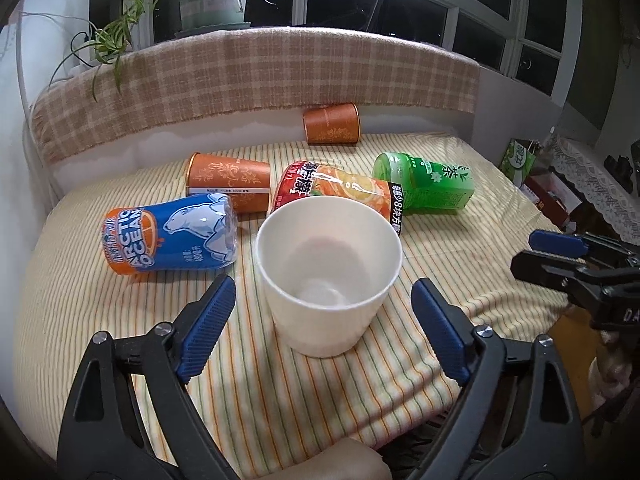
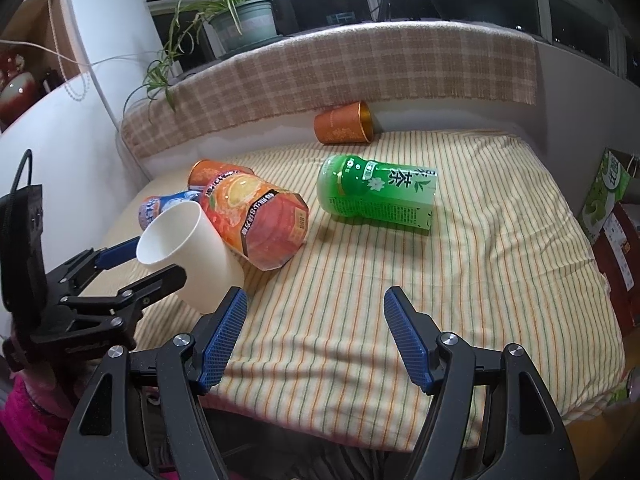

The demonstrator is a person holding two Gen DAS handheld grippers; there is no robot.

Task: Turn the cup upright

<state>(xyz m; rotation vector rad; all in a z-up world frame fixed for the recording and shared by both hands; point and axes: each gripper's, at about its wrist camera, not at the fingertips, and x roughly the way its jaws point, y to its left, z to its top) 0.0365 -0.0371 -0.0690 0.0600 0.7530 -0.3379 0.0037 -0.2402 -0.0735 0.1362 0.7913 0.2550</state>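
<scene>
A plain white cup [image 1: 326, 272] stands upright, mouth up, on the striped cloth near the front edge. My left gripper [image 1: 324, 320] is open, its blue pads on either side of the cup and apart from its wall. In the right wrist view the white cup [image 2: 188, 252] sits at the left with the left gripper [image 2: 132, 268] open around it. My right gripper [image 2: 316, 336] is open and empty over bare cloth, to the right of the cup; it also shows in the left wrist view [image 1: 560, 252].
Lying on the cloth: a blue Arctic Ocean can [image 1: 172, 236], an orange cup [image 1: 228, 184], an orange-red drink bottle [image 1: 340, 192], a green tea bottle [image 1: 424, 184], and another orange cup [image 1: 330, 124] by the plaid-covered back ledge [image 1: 256, 80]. Boxes [image 2: 612, 216] stand at right.
</scene>
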